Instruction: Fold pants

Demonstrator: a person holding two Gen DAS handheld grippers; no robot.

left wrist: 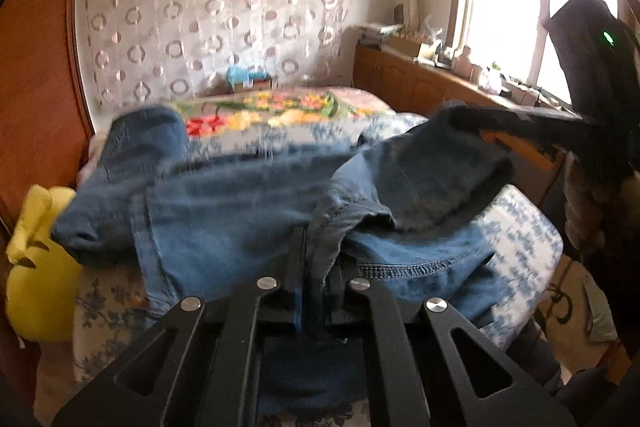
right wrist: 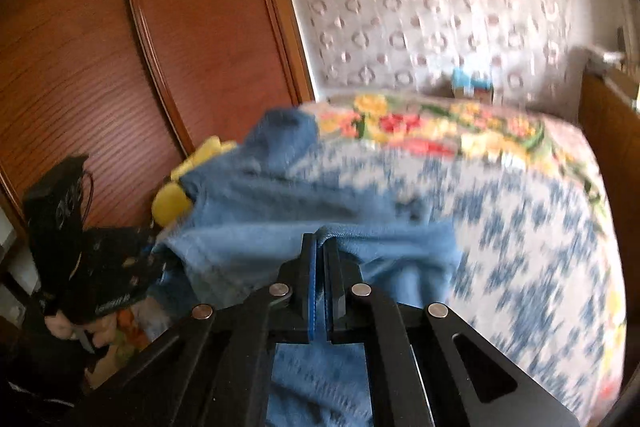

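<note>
Both grippers pinch denim. The left gripper (left wrist: pixel 316 267) is pressed together on a fold of the jeans (left wrist: pixel 240 211) near a stitched seam; the right gripper (right wrist: pixel 322 259) nips another edge. The jeans lie across the bed (right wrist: pixel 520 227), their near edge raised, presumably so the held edges can be carried over for a fold. Print on the left gripper's body is too blurred to read.

Bright window (left wrist: pixel 516 3), patterned curtain wall (left wrist: pixel 216 11), wooden wardrobe (right wrist: pixel 120 39), low cabinets (left wrist: pixel 404 79).
</note>
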